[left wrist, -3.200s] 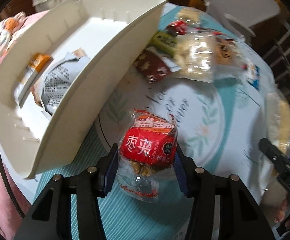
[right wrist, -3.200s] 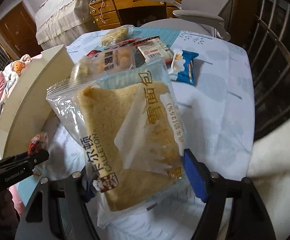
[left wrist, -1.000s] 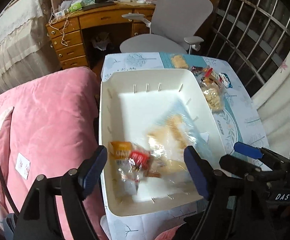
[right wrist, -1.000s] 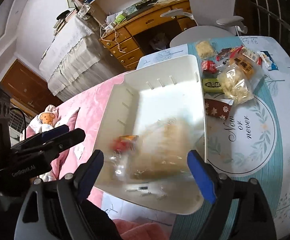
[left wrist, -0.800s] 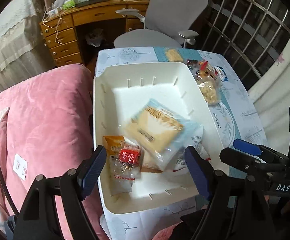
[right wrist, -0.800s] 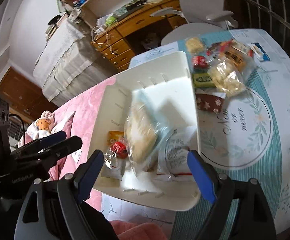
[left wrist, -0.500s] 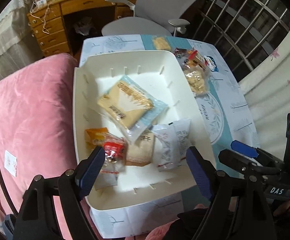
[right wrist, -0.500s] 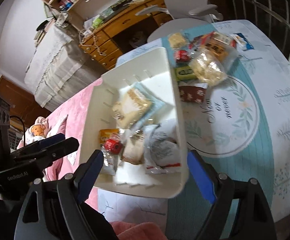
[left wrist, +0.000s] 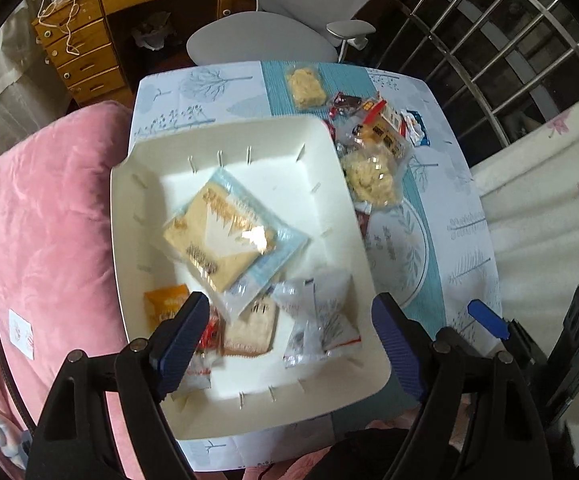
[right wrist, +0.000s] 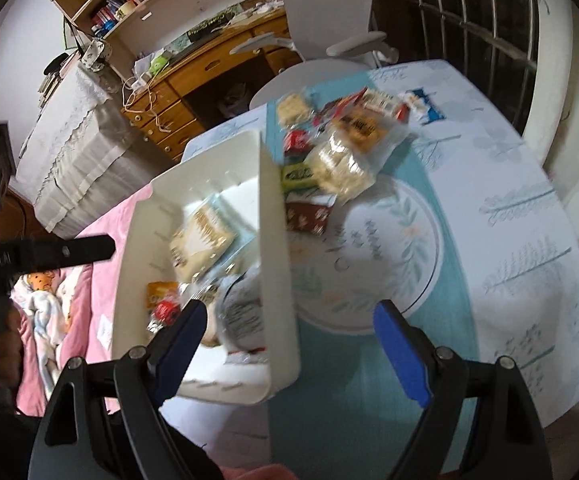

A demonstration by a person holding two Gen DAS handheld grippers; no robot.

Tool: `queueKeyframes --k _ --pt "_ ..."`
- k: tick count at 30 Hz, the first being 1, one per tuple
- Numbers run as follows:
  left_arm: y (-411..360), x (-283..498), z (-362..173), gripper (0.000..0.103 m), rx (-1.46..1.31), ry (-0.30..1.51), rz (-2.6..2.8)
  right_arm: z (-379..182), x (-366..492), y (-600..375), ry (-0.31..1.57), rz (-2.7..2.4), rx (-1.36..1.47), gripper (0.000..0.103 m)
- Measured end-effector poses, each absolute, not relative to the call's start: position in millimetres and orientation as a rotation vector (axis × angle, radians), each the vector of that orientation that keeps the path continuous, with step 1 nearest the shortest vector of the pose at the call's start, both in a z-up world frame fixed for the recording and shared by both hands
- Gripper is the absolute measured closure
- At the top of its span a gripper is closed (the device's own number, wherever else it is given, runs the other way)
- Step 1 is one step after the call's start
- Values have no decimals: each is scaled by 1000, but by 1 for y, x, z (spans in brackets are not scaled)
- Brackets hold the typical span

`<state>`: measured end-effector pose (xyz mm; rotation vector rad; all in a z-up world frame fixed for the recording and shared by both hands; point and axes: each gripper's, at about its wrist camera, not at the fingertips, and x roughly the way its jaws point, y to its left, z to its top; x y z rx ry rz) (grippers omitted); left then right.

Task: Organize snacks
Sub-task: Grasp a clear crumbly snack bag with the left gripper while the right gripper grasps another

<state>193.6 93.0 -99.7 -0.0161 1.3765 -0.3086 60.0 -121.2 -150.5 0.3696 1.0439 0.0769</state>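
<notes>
Two grippers hang over the table (left wrist: 465, 184), and both are wide apart with nothing between their blue pads. The left gripper (left wrist: 285, 340) looks down into the white bin (left wrist: 329, 148). The right gripper (right wrist: 289, 344) is over the bin's near wall and the round blue mat (right wrist: 389, 248).

Inside the bin lies a big bread pack (left wrist: 221, 236) in the middle. Near the front edge are an orange packet (left wrist: 165, 304), a small red snack (left wrist: 209, 334), a cracker pack (left wrist: 249, 332) and a clear crinkly bag (left wrist: 317, 312).

More snacks sit in a pile (right wrist: 345, 148) on the table just beside the bin's far right corner. A grey chair (left wrist: 269, 32) stands behind the table.
</notes>
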Motion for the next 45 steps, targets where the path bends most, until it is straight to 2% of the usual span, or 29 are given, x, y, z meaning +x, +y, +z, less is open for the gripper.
queueKeyframes --k 10,21,33,42,45 --pt "47 276 -85 21 44 1429 -252 -152 94 -134 911 61 194 17" --pt "6 378 -108 21 2 1451 -190 -183 152 -142 838 115 8 17" --pt "-32 453 -172 21 -20 1428 -169 -229 189 -147 872 173 5 18" --pt "-37 479 -231 21 -92 1418 -170 -252 205 -150 896 218 32 31" --pt "-37 486 -252 21 -89 1440 -151 -255 207 -150 888 219 42 32"
